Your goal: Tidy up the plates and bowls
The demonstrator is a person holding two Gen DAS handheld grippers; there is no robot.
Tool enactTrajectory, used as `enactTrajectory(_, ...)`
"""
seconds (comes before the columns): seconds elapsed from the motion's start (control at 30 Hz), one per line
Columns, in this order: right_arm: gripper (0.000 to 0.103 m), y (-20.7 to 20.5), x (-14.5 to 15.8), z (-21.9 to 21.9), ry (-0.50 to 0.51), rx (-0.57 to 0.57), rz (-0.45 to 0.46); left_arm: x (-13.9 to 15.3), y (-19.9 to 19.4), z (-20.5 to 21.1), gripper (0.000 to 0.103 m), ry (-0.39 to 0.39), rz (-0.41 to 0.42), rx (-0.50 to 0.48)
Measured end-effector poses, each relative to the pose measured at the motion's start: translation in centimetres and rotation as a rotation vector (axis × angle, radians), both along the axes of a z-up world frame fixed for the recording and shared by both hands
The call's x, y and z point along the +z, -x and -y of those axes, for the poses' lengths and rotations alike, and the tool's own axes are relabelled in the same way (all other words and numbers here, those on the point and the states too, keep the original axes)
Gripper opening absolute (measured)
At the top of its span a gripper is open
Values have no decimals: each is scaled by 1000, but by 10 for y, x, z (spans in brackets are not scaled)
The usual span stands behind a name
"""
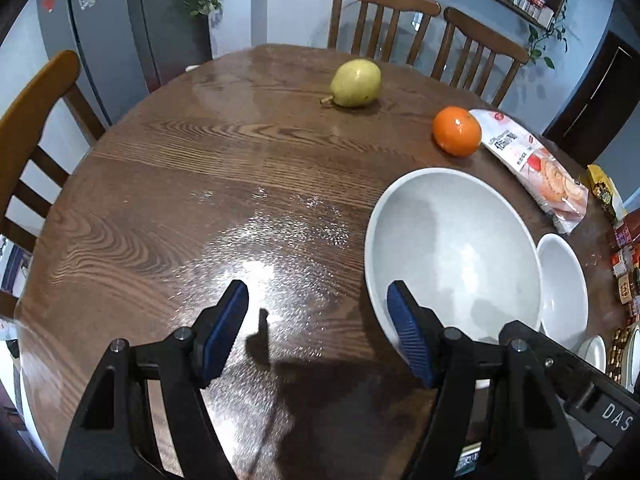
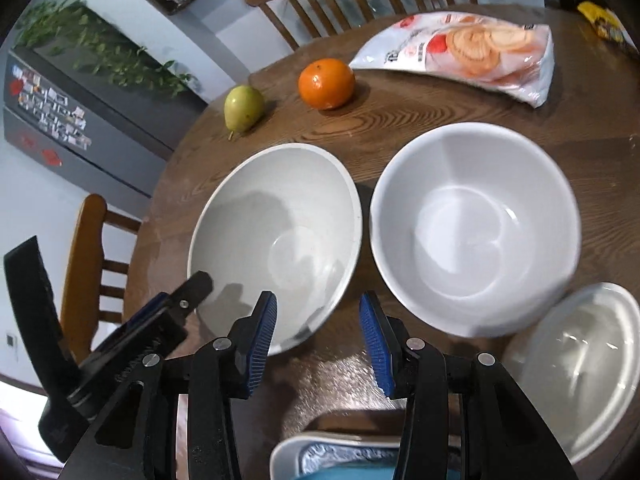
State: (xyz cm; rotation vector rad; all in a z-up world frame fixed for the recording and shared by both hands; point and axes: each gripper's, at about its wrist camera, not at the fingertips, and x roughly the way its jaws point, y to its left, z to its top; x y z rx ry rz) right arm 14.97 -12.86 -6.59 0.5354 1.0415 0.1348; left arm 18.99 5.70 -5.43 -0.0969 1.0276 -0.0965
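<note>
The big grey-white bowl serves as the landmark: it sits upright on the round wooden table, and the left gripper hovers over its near-left rim with jaws spread wide and nothing between them; its right finger overlaps the bowl's edge in the left wrist view, so contact there cannot be judged. The right gripper hangs just in front of that bowl, jaws likewise parted and empty, aimed at the gap between it and the white bowl just to its right; the two rims are close but whether they touch is unclear. Right of the white bowl lies a glossy white dish, partly cut off by the frame edge. Below the right gripper a patterned plate is mostly hidden. Beyond the big bowl rest a pear and an orange, apart from each other, with a biscuit packet right of the orange.
</note>
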Motion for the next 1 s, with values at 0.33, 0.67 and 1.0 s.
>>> enactTrajectory(0.33, 22, -9, -6, -3, 10, 6, -10, -4, -4, 8, 23, 18, -8, -63)
enactTrajectory(0.67, 20, -4, -1, -7, 20, 27, -5, -2, 8, 12, 12, -12, 15, -83)
enactTrajectory(1.0, 20, 20, 15, -24, -9, 103, 26, 22, 50, -8, 12, -51, 83, -52)
